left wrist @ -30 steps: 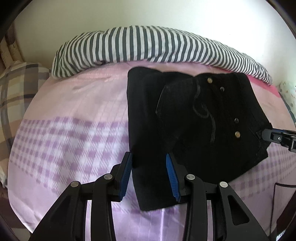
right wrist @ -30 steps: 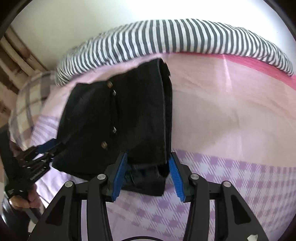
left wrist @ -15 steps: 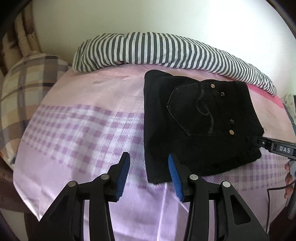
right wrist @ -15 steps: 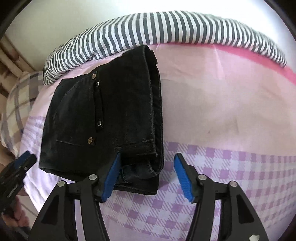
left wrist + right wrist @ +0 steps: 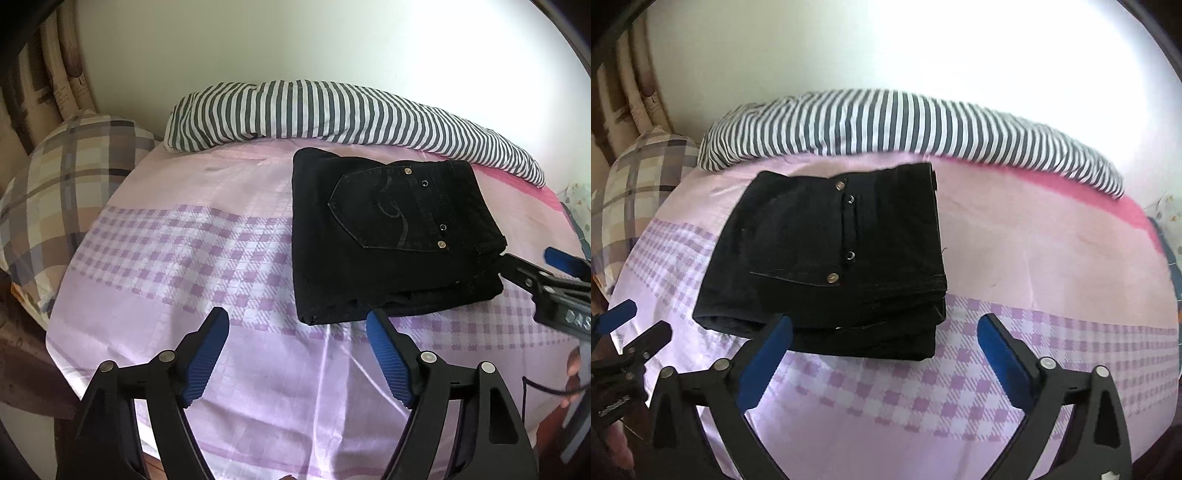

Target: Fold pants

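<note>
The black pants (image 5: 388,240) lie folded into a compact stack on the pink and purple checked bed sheet (image 5: 192,251), back pocket with rivets facing up. They also show in the right wrist view (image 5: 834,258). My left gripper (image 5: 297,325) is open and empty, held above the sheet just short of the stack's near edge. My right gripper (image 5: 884,332) is open wide and empty, near the stack's near right corner. The right gripper also shows at the right edge of the left wrist view (image 5: 535,269), close to the stack's side.
A striped grey and white pillow (image 5: 332,114) lies along the far side by the white wall. A plaid pillow (image 5: 62,184) sits at the left. The bed's near edge (image 5: 110,387) drops off below my grippers.
Both grippers let go of the pants, opened wider and pulled back and up from the stack. The folded pants stay flat on the sheet.
</note>
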A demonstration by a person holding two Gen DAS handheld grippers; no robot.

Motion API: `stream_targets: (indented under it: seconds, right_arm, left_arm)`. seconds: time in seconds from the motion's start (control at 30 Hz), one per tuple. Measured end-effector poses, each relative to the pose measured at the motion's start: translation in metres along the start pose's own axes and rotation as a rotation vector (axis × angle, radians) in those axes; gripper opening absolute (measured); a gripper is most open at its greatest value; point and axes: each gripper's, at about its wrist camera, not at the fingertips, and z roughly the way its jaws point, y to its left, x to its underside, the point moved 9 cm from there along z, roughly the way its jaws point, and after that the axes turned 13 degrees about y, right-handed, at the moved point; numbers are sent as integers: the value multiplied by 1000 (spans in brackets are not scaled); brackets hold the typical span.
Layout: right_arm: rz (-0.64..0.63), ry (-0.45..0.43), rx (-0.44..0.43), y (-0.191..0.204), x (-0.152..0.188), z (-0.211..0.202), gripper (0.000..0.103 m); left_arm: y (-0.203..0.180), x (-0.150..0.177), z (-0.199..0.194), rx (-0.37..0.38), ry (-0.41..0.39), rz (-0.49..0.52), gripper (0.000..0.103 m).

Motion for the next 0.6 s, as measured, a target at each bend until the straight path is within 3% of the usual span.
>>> stream_targets:
  seconds: [0.6]
  right_arm:
    - [-6,-38,38,21,25,-20,102]
  left_arm:
    - [-5,7,-2,-39,-22,43,82]
